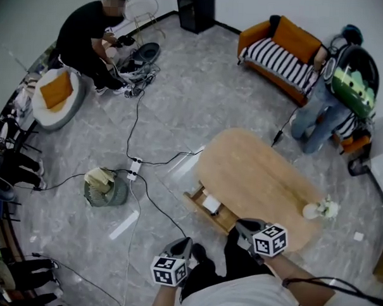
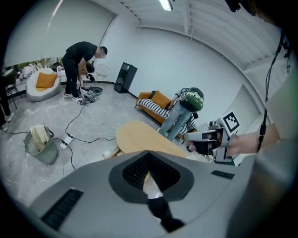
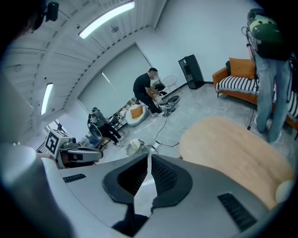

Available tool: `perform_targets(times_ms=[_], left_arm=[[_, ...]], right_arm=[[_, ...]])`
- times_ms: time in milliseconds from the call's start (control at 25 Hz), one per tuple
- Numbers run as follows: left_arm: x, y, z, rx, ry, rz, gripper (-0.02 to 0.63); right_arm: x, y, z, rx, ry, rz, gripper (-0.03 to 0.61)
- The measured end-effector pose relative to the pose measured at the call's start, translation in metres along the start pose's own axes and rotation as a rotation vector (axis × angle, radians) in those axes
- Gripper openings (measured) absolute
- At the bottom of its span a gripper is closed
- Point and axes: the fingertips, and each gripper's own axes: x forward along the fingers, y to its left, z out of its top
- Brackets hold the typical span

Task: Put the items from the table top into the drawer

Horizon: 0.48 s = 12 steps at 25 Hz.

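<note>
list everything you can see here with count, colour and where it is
table: 1, light wood, centre of floor
drawer: 1, wood, open under the table's left end
flat item: 1, white, in the drawer
small object: 1, white, on the table's right end, too small to identify
sofa: 1, orange with striped seat, upper right
wire basket: 1, greenish, floor left of the table
power strip: 1, white, floor near the basket, black cables attached
round chair: 1, white with orange cushion, far left
cabinet: 1, black, top by the wall
people: 2, person in black upper left, person in jeans by the sofa
left tongs: 1, grey, shut, empty
right tongs: 1, grey, shut, empty
</note>
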Motion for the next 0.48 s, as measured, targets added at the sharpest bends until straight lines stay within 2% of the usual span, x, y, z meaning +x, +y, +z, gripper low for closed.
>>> perform_targets(times_ms=[280, 480], left_arm=[[-0.031, -0.001, 0.006, 0.119, -0.009, -0.071, 0.0], [-0.051, -0.004, 0.017, 0.147, -0.042, -0.112, 0.0]], right_arm=[[-0.013, 0.032, 0.006, -0.018, -0.114, -0.092, 0.046], [-0.026, 0.055, -0.002, -0.044, -0.153, -0.13, 0.045]])
